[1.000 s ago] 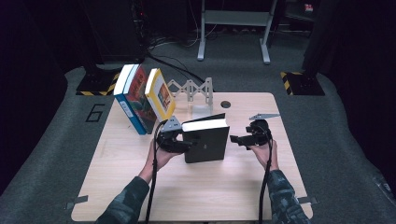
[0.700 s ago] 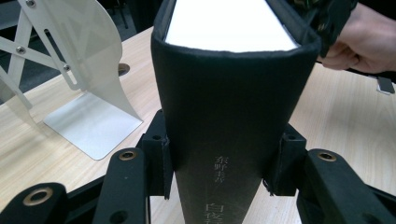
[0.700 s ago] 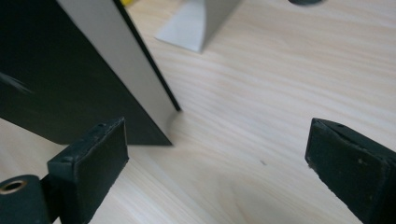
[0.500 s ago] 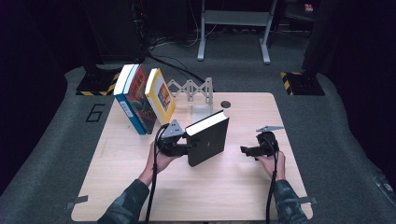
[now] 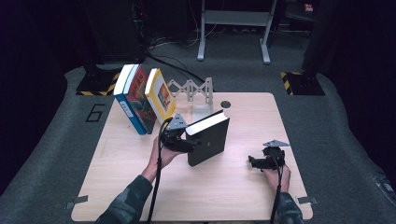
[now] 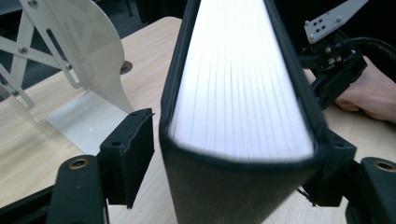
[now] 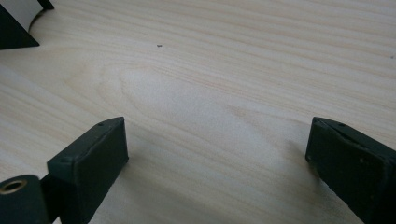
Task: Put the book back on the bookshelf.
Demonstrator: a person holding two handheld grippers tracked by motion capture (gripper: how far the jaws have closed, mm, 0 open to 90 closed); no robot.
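High view: standing tilted mid-surface [image 5: 140, 186], black book [image 5: 210, 137]; left hand-held gripper [image 5: 189, 143] half masked at its spine. Left gripper view: just been widening, one pad off the cover, lower edge cropped. Right gripper view: right hand-held gripper [image 7: 215, 163] released, gaping over bare wood.

lab studio, dark carpet floor [image 5: 341, 140], hazard-taped stand feet [image 5: 299, 81], cables [image 5: 173, 60]
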